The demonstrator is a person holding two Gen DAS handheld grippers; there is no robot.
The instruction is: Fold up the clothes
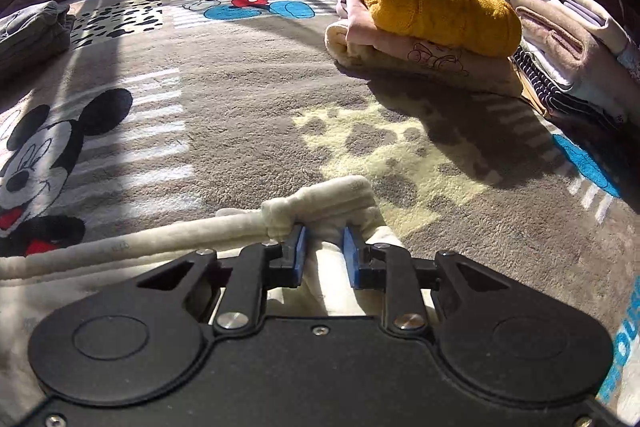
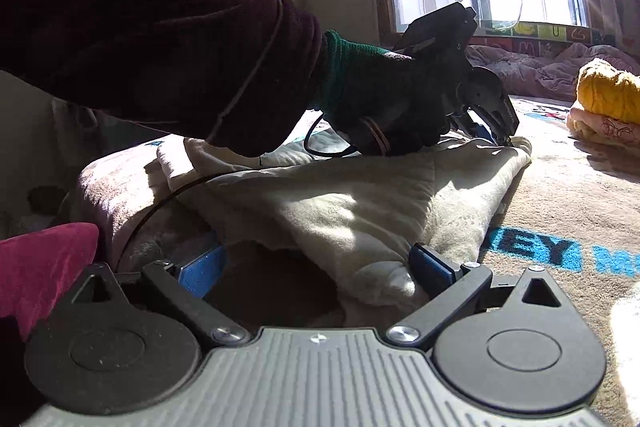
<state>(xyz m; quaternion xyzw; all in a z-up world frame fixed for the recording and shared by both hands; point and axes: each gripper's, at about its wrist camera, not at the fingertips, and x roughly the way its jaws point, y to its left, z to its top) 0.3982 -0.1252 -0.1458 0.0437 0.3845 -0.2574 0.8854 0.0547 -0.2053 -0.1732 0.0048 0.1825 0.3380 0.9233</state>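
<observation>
The left gripper (image 1: 324,247) pinched the cream garment's (image 2: 360,203) far corner; the right gripper (image 2: 316,275) stood spread at its near edge, ungripped.

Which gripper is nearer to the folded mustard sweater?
Left. The left gripper holds the cream garment at the end toward the mustard sweater; the right gripper is at the far end.

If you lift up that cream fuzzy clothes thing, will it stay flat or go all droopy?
Probably droopy: the cream garment already sags in soft folds over the blanket. It bunches where the left gripper pinches its edge, so it likely squashes easily. It looks thick and padded, so perhaps a bit heavy. The right gripper has its jaws spread around another fold.
</observation>
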